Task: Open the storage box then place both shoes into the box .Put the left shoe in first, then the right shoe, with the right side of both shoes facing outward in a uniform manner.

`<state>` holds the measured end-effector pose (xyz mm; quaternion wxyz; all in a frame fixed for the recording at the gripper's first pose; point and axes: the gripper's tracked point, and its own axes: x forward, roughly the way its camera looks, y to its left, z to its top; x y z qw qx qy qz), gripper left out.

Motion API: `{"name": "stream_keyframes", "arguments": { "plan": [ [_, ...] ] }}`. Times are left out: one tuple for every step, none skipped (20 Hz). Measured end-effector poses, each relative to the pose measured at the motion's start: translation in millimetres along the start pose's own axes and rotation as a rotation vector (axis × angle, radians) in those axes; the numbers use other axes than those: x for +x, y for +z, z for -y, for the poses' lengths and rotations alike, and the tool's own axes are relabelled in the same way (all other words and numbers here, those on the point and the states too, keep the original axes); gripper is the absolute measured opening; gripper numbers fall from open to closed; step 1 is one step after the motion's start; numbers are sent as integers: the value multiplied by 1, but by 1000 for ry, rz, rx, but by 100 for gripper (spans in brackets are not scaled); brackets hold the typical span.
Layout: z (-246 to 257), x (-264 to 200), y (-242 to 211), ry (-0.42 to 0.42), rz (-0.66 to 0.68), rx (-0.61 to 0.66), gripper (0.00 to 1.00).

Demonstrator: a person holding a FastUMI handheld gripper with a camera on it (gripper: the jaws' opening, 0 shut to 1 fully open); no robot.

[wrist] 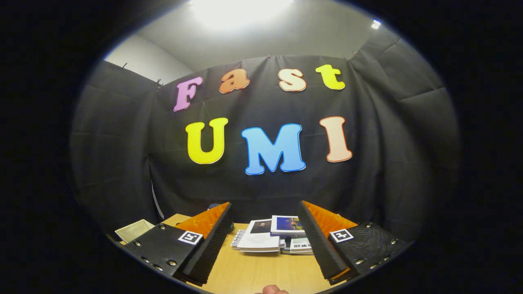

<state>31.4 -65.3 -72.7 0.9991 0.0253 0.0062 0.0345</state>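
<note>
I held my gripper (264, 237) level above the wooden table (253, 273), its two fingers spread wide apart with nothing between them. The left finger (204, 245) and the right finger (322, 245) were black with ribbed inner faces and orange backs, each carrying a small square marker. Between and just beyond the fingers, a loose pile of booklets (271, 237) lay on the table toward its far edge, close to the black cloth wall. To the far left, past the left finger, I could see the corner of a pale open box (132, 229) at the table's edge; I could not tell what was inside it. A fingertip (271, 290) showed at the near edge of the table.
</note>
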Motion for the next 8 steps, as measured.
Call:
{"name": "stream_keyframes", "arguments": {
  "plan": [
    [4,0,1,-3,20,-16,98],
    [8,-1,1,-7,37,-29,98],
    [11,-1,2,-10,48,-38,98],
    [14,-2,1,-10,55,-40,98],
    [15,-1,1,-7,54,-37,98],
    [15,-1,1,1,60,-33,98],
    [16,0,0,13,75,-25,98],
    [23,4,-4,7,88,-30,98]
  ]
}}
